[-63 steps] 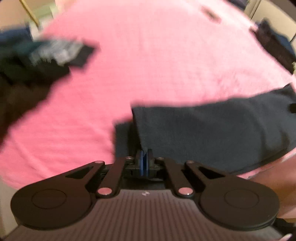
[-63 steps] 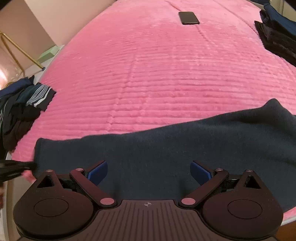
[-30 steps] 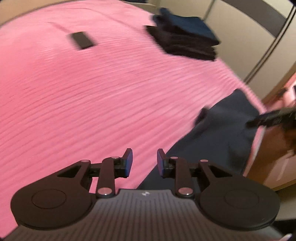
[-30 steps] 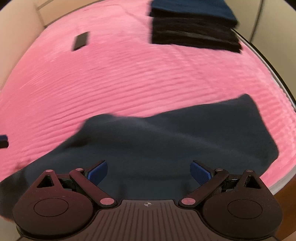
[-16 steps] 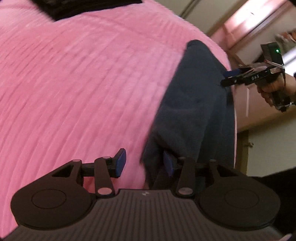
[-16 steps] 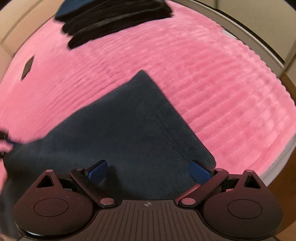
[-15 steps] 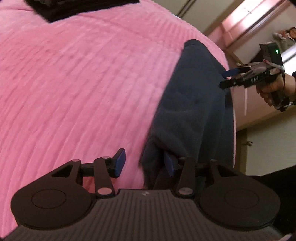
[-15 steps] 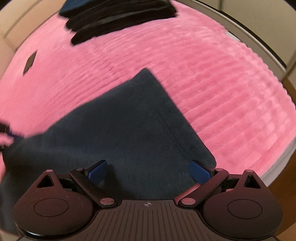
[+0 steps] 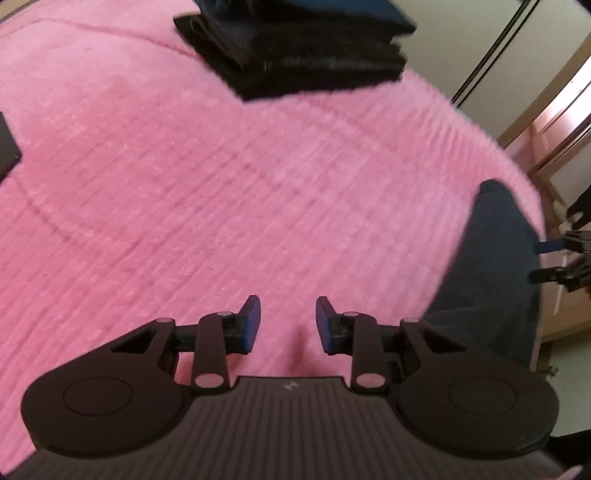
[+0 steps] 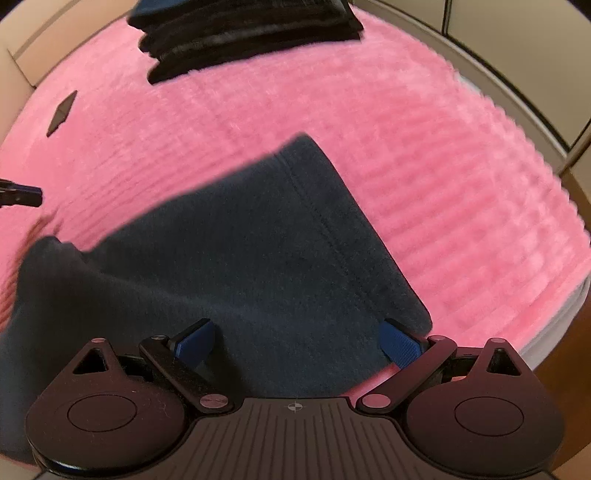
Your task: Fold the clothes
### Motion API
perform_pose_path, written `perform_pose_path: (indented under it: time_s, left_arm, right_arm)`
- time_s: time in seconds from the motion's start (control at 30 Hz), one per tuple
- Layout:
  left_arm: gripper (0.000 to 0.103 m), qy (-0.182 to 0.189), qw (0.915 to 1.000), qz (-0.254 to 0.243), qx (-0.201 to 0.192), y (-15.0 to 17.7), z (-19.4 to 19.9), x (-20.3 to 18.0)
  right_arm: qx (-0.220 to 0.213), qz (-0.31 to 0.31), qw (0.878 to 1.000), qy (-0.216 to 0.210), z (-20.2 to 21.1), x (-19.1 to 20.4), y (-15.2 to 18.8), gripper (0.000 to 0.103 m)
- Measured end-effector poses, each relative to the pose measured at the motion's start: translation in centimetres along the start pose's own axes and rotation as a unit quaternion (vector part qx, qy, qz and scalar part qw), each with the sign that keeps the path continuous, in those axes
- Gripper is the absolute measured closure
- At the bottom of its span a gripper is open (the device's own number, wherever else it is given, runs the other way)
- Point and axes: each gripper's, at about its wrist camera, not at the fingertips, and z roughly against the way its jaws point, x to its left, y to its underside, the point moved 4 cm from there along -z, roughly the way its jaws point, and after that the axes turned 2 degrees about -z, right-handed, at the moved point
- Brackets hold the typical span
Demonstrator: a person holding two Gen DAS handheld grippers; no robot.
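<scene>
A dark navy garment (image 10: 236, 258) lies flat on the pink bedspread (image 10: 424, 155), its hemmed end toward the bed's near corner. My right gripper (image 10: 297, 341) hovers open right over its near edge, blue pads wide apart with cloth between and below them. In the left wrist view the same garment (image 9: 491, 280) lies at the right edge of the bed. My left gripper (image 9: 284, 325) is open over bare pink bedspread (image 9: 184, 192), left of the garment and holding nothing. The right gripper (image 9: 543, 260) shows at the far right edge.
A stack of folded dark clothes (image 9: 295, 40) sits at the far side of the bed, also visible as the stack (image 10: 243, 33). A black phone (image 10: 61, 112) lies on the bedspread to the left. The bed's edge (image 10: 554, 317) and wooden furniture (image 9: 554, 122) border the right.
My left gripper has let go of the garment's end and swung left over bare bedspread. The garment has settled flat. My right gripper stays open over it, slightly closer.
</scene>
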Motion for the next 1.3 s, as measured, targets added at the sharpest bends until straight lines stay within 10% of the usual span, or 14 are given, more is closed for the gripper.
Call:
perform_pose_path:
  time_s: [0.2,0.37,0.47,0.77,1.03,1.3]
  left_arm:
    - [0.075,0.104,0.9941,-0.028,0.016,4.7,0.0,-7.1]
    - [0.075,0.07,0.9951,-0.024,0.065,10.1,-1.6,-8.3]
    - [0.073,0.031,0.997,0.006,0.07,12.8,0.7,-7.6]
    - [0.066,-0.088,0.9839,0.151,0.037,28.8,12.1,-3.2]
    - [0.064,-0.154,0.9587,0.231,0.062,48.6,21.9,-0.2]
    - [0.057,-0.169,0.9409,0.293,0.01,55.1,28.5,4.0]
  right_arm:
    - [-0.005,-0.011,1.0,-0.021,-1.2,-0.1,-0.7,0.005]
    - [-0.017,-0.129,0.988,0.087,-1.0,-5.0,-1.0,0.005]
    - [-0.042,-0.115,0.989,0.078,1.0,-3.7,-1.3,0.005]
    - [-0.008,0.037,0.998,-0.05,-0.4,14.1,5.6,0.005]
    - [0.05,0.093,0.994,0.038,-3.1,27.1,14.5,0.001]
    - [0.056,0.169,0.983,-0.032,-0.6,42.3,22.8,0.001]
